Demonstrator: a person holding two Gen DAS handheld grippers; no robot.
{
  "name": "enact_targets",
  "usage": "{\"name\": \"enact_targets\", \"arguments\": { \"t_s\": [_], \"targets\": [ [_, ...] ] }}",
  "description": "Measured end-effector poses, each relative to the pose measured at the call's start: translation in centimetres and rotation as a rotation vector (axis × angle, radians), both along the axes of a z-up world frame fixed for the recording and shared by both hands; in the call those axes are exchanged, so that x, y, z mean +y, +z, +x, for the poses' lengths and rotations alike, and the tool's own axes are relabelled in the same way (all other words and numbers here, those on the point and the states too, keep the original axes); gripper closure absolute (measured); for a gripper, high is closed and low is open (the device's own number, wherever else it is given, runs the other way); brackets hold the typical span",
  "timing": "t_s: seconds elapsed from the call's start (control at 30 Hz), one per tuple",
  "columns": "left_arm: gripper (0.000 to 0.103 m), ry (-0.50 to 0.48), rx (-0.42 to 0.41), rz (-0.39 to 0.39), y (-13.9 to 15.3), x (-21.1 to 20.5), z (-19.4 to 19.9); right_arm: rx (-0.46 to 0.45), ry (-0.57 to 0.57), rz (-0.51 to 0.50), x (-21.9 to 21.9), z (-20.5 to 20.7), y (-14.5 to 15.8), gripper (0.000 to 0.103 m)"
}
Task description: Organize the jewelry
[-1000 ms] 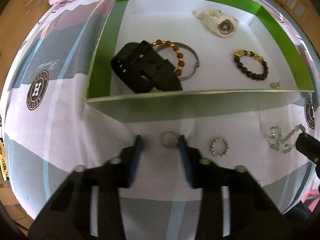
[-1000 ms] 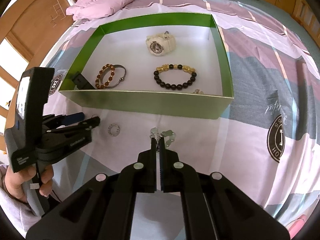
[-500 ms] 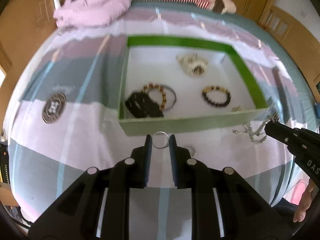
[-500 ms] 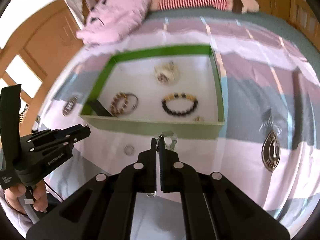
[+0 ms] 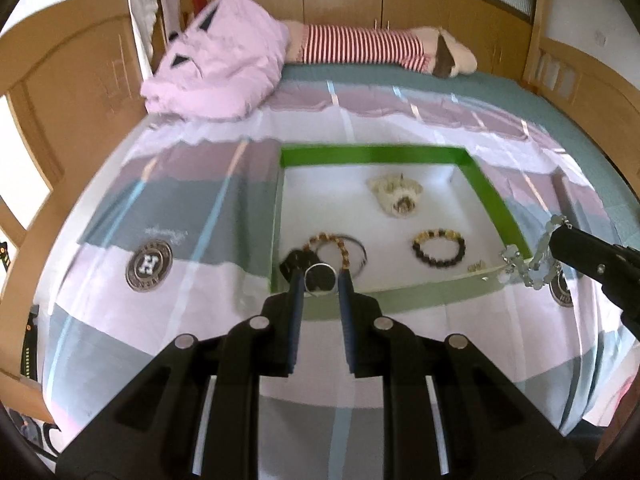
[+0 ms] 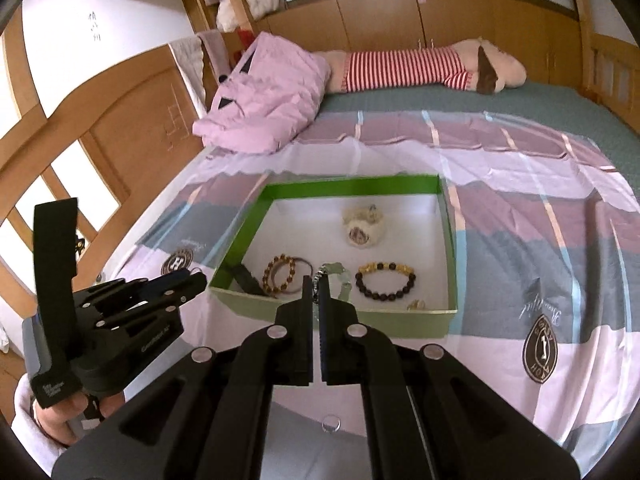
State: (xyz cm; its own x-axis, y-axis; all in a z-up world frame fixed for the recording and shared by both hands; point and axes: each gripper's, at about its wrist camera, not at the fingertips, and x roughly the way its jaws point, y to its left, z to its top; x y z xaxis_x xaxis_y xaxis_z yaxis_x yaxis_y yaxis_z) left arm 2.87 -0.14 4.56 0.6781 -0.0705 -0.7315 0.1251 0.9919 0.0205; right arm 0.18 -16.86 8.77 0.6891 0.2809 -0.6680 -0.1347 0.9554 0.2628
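A green box [image 5: 372, 154] with a white floor lies on the bed. Inside are a white watch [image 5: 396, 196], an amber bead bracelet [image 5: 340, 248] on a metal bangle, a black-and-gold bead bracelet [image 5: 439, 247], a black strap [image 5: 296, 262] and a small gold piece [image 5: 476, 267]. My left gripper [image 5: 321, 282] is shut on a thin silver ring [image 5: 320, 275], held in the air in front of the box's near wall. My right gripper [image 6: 316, 286] is shut on a pale green stone bracelet [image 6: 335, 271], which dangles at the box's near right corner [image 5: 528, 266].
A small ring [image 6: 331, 424] lies on the striped sheet [image 6: 520, 216] below my right gripper. A pink quilt [image 5: 224, 68] and a striped plush toy [image 5: 372, 46] sit at the bed's far end. Wooden cabinets surround the bed. A hand [image 6: 60, 412] holds the left gripper.
Both grippers rose from the sheet and now hang high before the box. The left one closed on the silver ring and lifted it; the right one carried the green bracelet up.
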Motion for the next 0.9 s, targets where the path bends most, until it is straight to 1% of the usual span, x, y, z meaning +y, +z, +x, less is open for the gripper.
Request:
{"name": "enact_targets", "arguments": {
  "t_s": [0.13,0.23,0.3,0.9],
  "targets": [
    [0.086,-0.002,-0.078,-0.042,1.3,0.1,-0.7,-0.048,-0.017,0.020,-0.3,-0.2,0.4,0.101],
    [0.086,-0.007,-0.134,-0.034,2.0,-0.1,-1.1,-0.065,-0.021,0.034,-0.5,-0.2,0.6,0.101],
    [0.086,-0.016,-0.152,-0.026,2.2,-0.4,-1.3,-0.067,-0.024,0.033,-0.5,-0.2,0.6,0.101],
    [0.086,-0.017,-0.131,-0.040,1.8,-0.8,-0.7,-0.040,-0.011,0.027,0.6,0.7,-0.2,0.101]
  ]
}}
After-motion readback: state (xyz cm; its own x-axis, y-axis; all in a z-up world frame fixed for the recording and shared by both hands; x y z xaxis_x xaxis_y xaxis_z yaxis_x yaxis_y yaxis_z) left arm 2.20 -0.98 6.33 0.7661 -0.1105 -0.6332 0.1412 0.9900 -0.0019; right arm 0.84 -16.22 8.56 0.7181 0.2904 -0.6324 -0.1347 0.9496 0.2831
